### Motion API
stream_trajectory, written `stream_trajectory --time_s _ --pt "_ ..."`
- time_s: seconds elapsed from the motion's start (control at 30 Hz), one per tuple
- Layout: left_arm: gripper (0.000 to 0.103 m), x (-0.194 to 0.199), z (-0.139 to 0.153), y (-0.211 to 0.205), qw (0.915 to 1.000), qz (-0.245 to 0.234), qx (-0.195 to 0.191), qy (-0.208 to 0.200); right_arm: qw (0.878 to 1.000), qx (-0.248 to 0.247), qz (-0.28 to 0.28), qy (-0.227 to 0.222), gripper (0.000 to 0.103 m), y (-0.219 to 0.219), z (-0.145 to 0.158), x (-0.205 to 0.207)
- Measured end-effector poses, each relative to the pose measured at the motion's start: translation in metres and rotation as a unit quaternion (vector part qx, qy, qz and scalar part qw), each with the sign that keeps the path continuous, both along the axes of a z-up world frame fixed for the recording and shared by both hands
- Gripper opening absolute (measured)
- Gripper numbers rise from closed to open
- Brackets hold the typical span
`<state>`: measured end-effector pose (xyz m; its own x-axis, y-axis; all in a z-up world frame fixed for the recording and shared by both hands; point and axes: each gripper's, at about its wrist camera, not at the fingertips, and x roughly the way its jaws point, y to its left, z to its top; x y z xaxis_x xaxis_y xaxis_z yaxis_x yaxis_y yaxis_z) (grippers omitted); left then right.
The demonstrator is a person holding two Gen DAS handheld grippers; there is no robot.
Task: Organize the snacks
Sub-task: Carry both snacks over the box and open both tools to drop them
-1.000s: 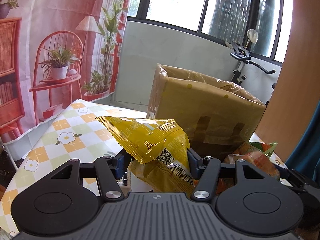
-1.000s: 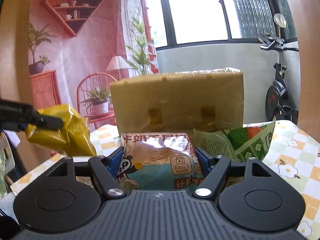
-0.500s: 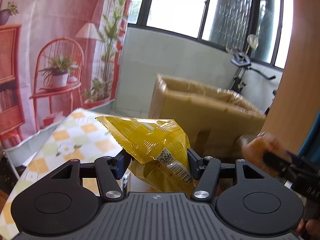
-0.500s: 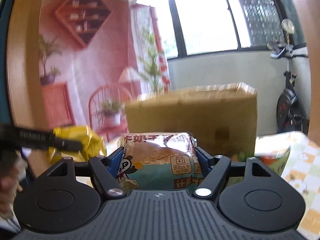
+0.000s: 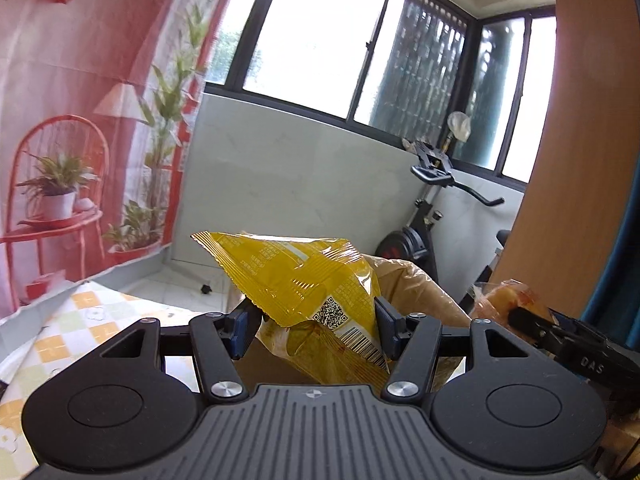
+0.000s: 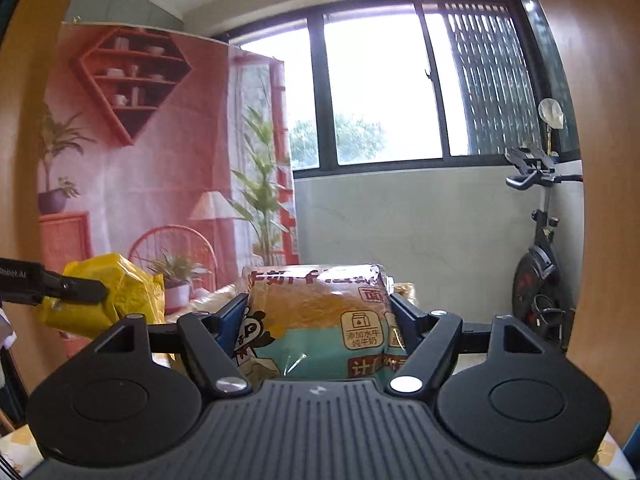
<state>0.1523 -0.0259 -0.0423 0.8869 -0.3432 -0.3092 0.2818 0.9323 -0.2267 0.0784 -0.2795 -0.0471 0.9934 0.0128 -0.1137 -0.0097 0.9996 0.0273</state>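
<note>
My left gripper (image 5: 314,322) is shut on a yellow snack bag (image 5: 304,280) and holds it up above the cardboard box (image 5: 416,284), whose top edge shows just behind the bag. My right gripper (image 6: 318,318) is shut on a wrapped bread pack (image 6: 320,316) with teal and orange print, also raised; the box rim (image 6: 404,290) peeks out behind it. In the right wrist view the left gripper and its yellow bag (image 6: 116,296) are at the left. In the left wrist view the bread pack (image 5: 508,300) is at the right.
The checked tablecloth (image 5: 76,320) shows low at the left. An exercise bike (image 6: 536,264) stands by the wall under the window. A wooden panel (image 5: 576,140) rises at the right. A printed pink backdrop (image 6: 140,180) hangs at the left.
Both grippers have risen with their packs; the box has dropped low in both views and the green bag on the table has gone out of view.
</note>
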Motion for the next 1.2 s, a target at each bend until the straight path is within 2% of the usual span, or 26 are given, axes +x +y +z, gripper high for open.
stream_trajectory --time_s 0.13,0.23,0.37,0.5,0.63,0.8,1.0,1.2 --pt "0.063 0.024 -0.003 -0.013 0.9997 -0.014 0.017 0.004 1.0 0.019 -0.007 0.011 0.075 -0.013 -0.002 0.021" --pt "0.063 0.044 -0.003 -0.019 0.9995 -0.014 0.027 0.006 1.0 0.014 -0.008 0.02 0.075 -0.01 -0.003 0.049" --pt "0.063 0.056 -0.002 -0.019 0.9996 -0.011 0.024 0.004 0.999 0.015 -0.004 0.028 0.075 -0.006 -0.004 0.085" --pt "0.063 0.067 0.001 -0.027 0.9987 -0.006 0.051 -0.006 0.999 0.026 -0.007 0.043 0.075 -0.012 -0.005 0.113" --pt "0.063 0.086 0.004 -0.029 0.999 0.0 0.045 0.001 0.998 0.025 -0.009 0.061 0.075 -0.018 -0.005 0.14" --pt "0.063 0.107 -0.005 -0.036 0.9966 0.009 0.079 0.02 0.995 0.035 -0.021 0.091 0.075 -0.026 -0.011 0.167" --pt "0.063 0.114 -0.013 -0.04 0.9931 0.011 0.113 0.029 0.993 0.04 -0.019 0.11 0.075 -0.025 -0.022 0.184" --pt "0.064 0.116 -0.019 -0.038 0.9913 0.006 0.122 0.047 0.99 0.061 -0.032 0.123 0.076 -0.033 -0.03 0.185"
